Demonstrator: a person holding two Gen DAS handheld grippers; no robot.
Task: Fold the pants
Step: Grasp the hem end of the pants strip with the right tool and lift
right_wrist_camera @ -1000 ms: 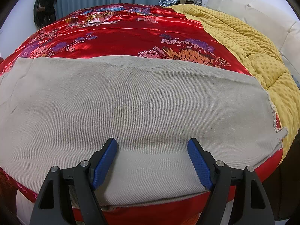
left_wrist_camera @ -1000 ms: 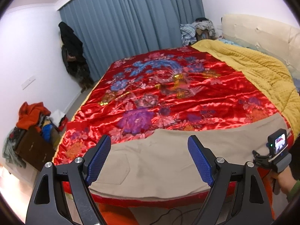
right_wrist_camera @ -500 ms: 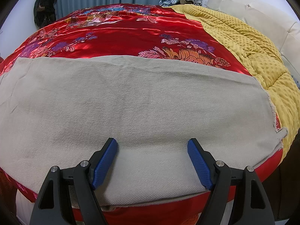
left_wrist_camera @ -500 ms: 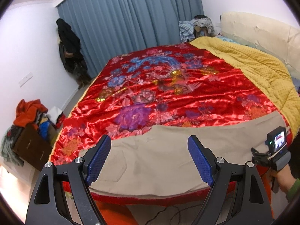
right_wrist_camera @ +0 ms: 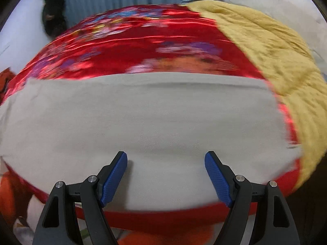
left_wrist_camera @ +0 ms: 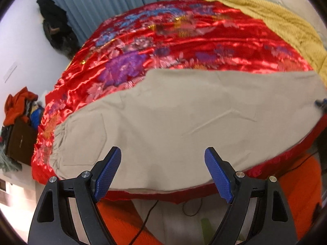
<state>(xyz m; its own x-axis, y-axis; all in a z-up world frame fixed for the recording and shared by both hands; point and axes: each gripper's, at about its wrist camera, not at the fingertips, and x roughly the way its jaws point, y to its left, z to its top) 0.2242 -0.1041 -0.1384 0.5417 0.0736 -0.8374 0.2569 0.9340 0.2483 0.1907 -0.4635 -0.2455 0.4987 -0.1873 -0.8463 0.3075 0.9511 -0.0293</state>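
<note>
1. Bedroom with blue curtains; a bed (left_wrist_camera: 204, 40) under a shiny red floral cover, a yellow blanket (left_wrist_camera: 286, 20) at the far right.
2. Beige pants (left_wrist_camera: 184, 118) lie flat along the near edge, long axis left to right, gathered waistband at the left, hem at the right.
3. Left tool (left_wrist_camera: 161, 171) and right tool (right_wrist_camera: 165, 175) hover over the pants, both wide open and empty.
4. Fabric looks soft, light and limp; the satin below may slip. Waistband and hem seem the best holds.

A glossy red satin bedspread with purple and blue flowers (left_wrist_camera: 184, 47) covers the bed. At two o'clock lies a mustard-yellow textured blanket (left_wrist_camera: 282, 24). Grey-blue pleated curtains (left_wrist_camera: 106, 2) hang at twelve, dark clothing (left_wrist_camera: 55, 26) at ten, an orange clothes heap (left_wrist_camera: 18, 106) at nine.
</note>
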